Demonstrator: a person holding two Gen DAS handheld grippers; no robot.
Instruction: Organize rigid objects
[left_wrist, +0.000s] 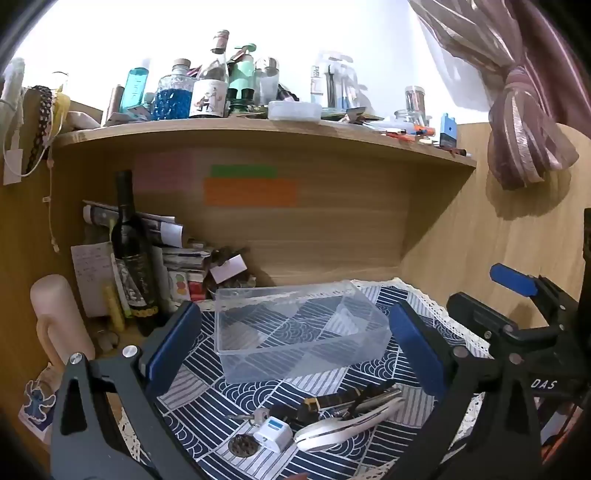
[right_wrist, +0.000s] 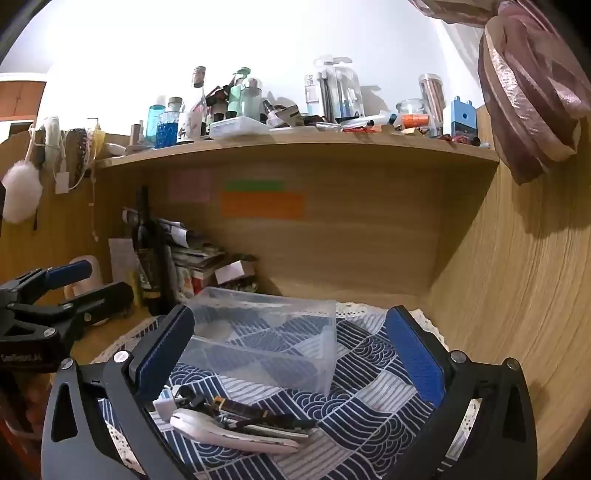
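- Small rigid items — white clip-like tool (left_wrist: 343, 424), white cube plug (left_wrist: 275, 434), keys and dark strap, possibly a watch — heaped on patterned cloth (left_wrist: 207, 410) over counter, just before clear plastic box (left_wrist: 295, 328).
- Box empty.
- Left hand-held gripper (left_wrist: 295, 350) and right hand-held gripper (right_wrist: 291, 354): both spread wide, holding nothing.
- Risk: tangled heap dragging neighbours on lift; light box sliding if nudged.

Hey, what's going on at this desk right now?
A person holds two claws over a blue patterned cloth, both open and holding nothing. The left claw and right claw hover near an empty clear plastic box. In front of it lies a pile of small items: a white adapter, keys, a white shoehorn-like piece. Nothing is sorted yet.
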